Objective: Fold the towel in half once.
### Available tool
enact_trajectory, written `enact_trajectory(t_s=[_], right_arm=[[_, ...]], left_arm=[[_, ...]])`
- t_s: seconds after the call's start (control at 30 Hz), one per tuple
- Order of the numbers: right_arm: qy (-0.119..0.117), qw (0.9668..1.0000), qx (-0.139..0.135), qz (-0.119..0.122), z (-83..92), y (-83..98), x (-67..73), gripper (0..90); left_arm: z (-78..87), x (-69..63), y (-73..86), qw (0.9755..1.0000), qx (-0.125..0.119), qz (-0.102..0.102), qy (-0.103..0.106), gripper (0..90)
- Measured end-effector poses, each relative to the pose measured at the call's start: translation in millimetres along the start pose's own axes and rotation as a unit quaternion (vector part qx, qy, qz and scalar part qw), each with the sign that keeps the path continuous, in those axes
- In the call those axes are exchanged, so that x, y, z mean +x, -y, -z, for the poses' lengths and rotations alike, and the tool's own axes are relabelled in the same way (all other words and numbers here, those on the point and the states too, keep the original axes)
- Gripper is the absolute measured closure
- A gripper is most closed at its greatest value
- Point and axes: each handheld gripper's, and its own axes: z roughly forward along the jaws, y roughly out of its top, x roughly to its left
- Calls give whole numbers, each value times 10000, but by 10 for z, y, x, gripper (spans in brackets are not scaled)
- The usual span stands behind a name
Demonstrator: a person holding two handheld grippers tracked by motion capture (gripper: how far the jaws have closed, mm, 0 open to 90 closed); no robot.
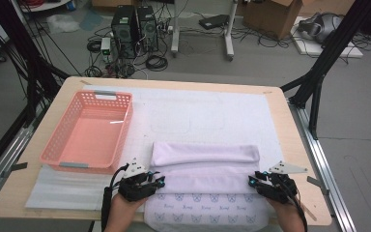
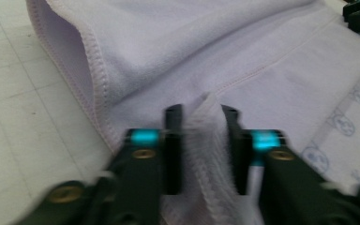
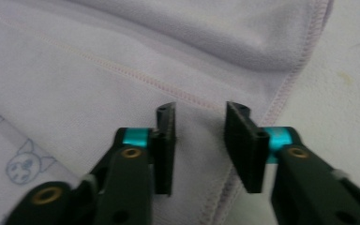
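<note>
**Folding a lilac towel at the near edge of the desk**

Seen at the upper left of the high view is a pink basket (image 1: pixel 88 133), set on the white mat (image 1: pixel 207 113) that covers the desk (image 1: pixel 290 140). To its right, in the lower middle of the frame, a lilac towel (image 1: pixel 205 166) is laid flat, its far part already doubled over into a thick fold and its near part printed with small cat faces.

At the towel's left edge the left gripper (image 1: pixel 155 181) is held low; in the left gripper view a raised ridge of the towel's hem (image 2: pixel 205 140) is seen pinched between the jaws.

At the towel's right edge the right gripper (image 1: pixel 254 181) is held just over the cloth. In the right gripper view its jaws are spread, the towel's stitched border (image 3: pixel 243 178) lying beneath the gap, and nothing is clamped between the pads.
</note>
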Motion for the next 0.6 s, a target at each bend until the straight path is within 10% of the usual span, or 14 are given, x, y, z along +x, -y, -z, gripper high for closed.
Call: enact_trajectory(t_s=[0.07, 0.6], right_arm=[[-156, 9999, 15, 21, 34, 19, -10, 872], [-658, 9975, -226, 127, 750, 322, 275, 885]], left_arm=[[35, -27, 15, 10000, -27, -15, 27, 835], [585, -344, 204, 9970, -414, -142, 640, 837]])
